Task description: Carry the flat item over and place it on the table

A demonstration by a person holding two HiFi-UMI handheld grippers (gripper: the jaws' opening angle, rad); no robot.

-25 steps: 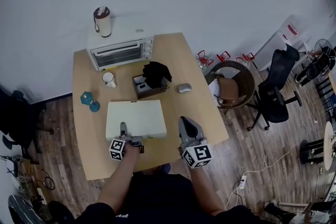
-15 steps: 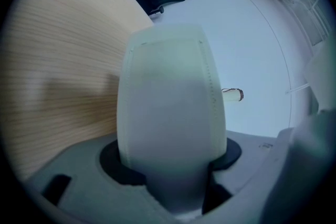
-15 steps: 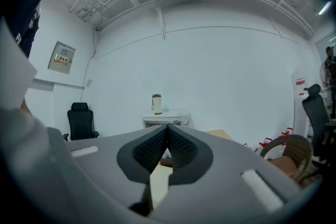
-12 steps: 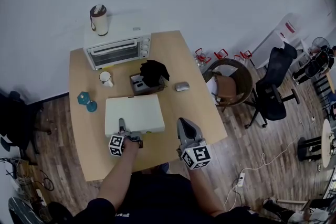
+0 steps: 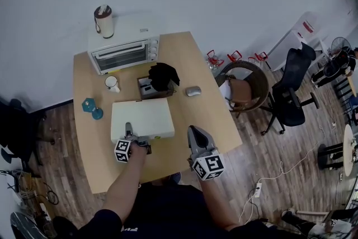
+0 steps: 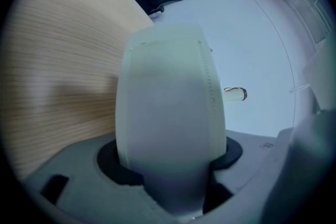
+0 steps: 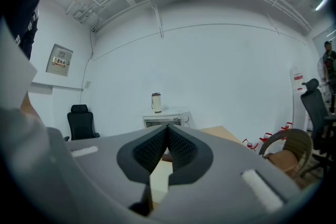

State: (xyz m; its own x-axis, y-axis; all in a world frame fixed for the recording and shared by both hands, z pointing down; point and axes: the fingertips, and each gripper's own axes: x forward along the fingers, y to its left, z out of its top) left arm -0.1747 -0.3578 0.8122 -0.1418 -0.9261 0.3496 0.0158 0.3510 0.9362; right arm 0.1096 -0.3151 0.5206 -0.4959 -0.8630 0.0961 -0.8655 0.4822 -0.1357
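The flat item [image 5: 142, 117] is a white, rectangular padded case that lies level over the middle of the wooden table [image 5: 204, 115]. I cannot tell whether it rests on the top. My left gripper [image 5: 130, 135] is shut on the middle of its near edge. In the left gripper view the white case [image 6: 168, 97] fills the space between the jaws of the left gripper [image 6: 170, 168]. My right gripper [image 5: 193, 131] hovers over the table's front edge, to the right of the case, shut and empty. In its own view the right gripper [image 7: 168, 138] has its ribbed pads together.
A toaster oven [image 5: 124, 52] with a tumbler [image 5: 103, 20] on top stands at the table's far end. A mug [image 5: 112, 83], a teal object [image 5: 92, 106], a box under black cloth [image 5: 161, 78] and a mouse [image 5: 193, 91] lie behind the case. A wicker chair [image 5: 246, 87] and an office chair [image 5: 291, 92] stand to the right.
My left gripper and the white case have shifted a little farther over the table, toward the oven. The right gripper has stayed put.
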